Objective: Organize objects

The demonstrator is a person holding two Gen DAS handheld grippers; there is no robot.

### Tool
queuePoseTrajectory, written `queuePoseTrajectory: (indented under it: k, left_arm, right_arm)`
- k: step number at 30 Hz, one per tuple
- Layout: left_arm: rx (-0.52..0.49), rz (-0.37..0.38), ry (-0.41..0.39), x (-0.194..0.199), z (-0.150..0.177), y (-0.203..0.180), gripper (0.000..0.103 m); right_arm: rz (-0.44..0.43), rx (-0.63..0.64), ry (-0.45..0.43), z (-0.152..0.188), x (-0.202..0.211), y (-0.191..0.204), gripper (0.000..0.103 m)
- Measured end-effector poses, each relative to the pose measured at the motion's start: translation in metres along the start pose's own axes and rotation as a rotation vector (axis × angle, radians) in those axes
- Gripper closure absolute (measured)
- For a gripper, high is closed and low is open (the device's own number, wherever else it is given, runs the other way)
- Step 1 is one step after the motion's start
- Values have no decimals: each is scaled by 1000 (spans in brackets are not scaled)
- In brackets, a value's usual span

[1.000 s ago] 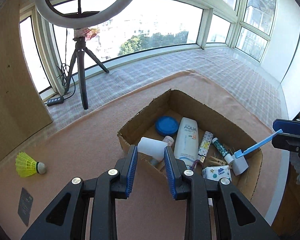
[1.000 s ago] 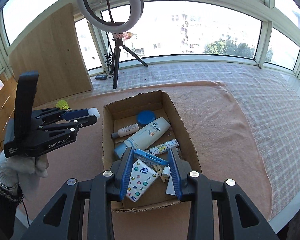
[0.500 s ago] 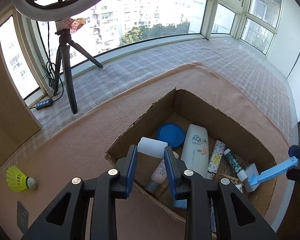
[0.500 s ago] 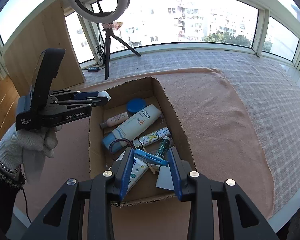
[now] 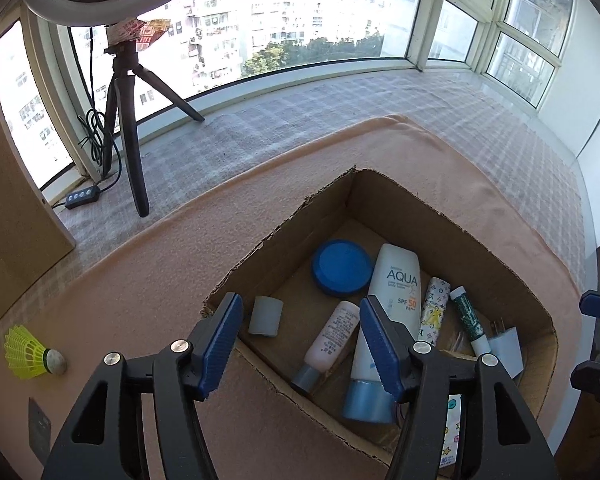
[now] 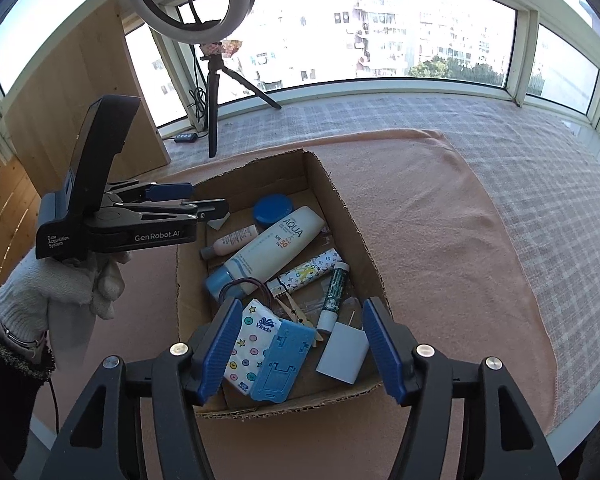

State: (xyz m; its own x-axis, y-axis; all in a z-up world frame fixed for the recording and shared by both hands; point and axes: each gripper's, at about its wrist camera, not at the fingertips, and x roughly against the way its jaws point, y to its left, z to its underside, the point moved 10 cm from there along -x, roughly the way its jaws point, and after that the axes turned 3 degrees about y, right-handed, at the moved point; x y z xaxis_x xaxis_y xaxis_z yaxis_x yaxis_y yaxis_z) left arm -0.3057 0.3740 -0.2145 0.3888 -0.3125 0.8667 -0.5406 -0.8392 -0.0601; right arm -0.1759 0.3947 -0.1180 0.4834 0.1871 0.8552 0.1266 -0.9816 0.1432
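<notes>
left wrist view: the left gripper [image 5: 300, 340] hangs over the near corner of a cardboard box [image 5: 440, 216], its jaws opening with nothing pressed between the blue pads. a small white cylinder [image 5: 265, 316] lies free on the box floor at the 11 o'clock side of the gap. from there toward 3 o'clock lie a small pink bottle [image 5: 332, 332], a white sunscreen tube [image 5: 392, 300] marked aqua, a patterned tube [image 5: 432, 308], a green stick [image 5: 470, 320] and a white charger plug [image 5: 508, 344]; a blue round lid [image 5: 342, 266] sits at 12 o'clock. the box rests on a peach towel [image 5: 140, 280]. a yellow shuttlecock [image 5: 32, 354] lies well apart at 9 o'clock. a tripod [image 5: 128, 120] stands by the window at 11 o'clock.

right wrist view: the right gripper [image 6: 300, 348] hangs over the near end of the box [image 6: 340, 208], its jaws opening and clear of everything. below the gap lie a blue plastic phone stand [image 6: 284, 360], partly on a tissue pack [image 6: 248, 344], and the charger plug [image 6: 342, 350] just beside it at 3 o'clock. a clothespin [image 6: 296, 312] lies at 12 o'clock. the left gripper [image 6: 210, 202], held by a white-gloved hand [image 6: 56, 284], is at 10 o'clock over the far left corner of the box.
</notes>
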Motion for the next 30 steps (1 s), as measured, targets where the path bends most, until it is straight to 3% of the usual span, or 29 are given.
queuePoseTrajectory:
  k: [15,30]
  left_arm:
    - [12,11,-14,42,22,5,29]
    - [98,-38,-68,139,99,53,22]
  right_arm:
    - [3,-15,-5,-2,-1,9,39]
    - [-29,30,-25,5,6,76,37]
